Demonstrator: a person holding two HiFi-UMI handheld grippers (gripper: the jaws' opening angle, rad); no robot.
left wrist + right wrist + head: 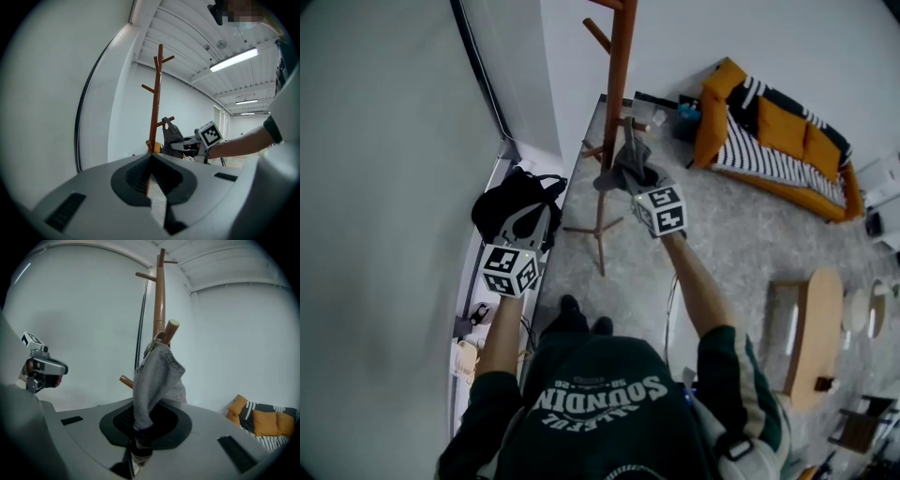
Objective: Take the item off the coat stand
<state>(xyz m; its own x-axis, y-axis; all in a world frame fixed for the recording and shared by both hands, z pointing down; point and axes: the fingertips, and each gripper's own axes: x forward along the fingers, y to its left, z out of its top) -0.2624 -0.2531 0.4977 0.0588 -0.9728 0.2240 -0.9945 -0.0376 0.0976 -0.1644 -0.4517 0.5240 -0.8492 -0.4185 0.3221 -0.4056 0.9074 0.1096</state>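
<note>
A brown wooden coat stand rises near the wall. A grey denim-like garment hangs from one of its upturned pegs. My right gripper is at the garment's lower part, and in the right gripper view the cloth runs down between the jaws, which are shut on its lower edge. My left gripper hovers to the left of the stand, apart from it. Its jaws are shut with nothing between them. The left gripper view shows the stand and garment ahead.
A black bag lies on the floor by the white wall, just beyond my left gripper. The stand's legs spread over grey carpet. An orange sofa with a striped blanket is at far right, and a wooden table is nearer.
</note>
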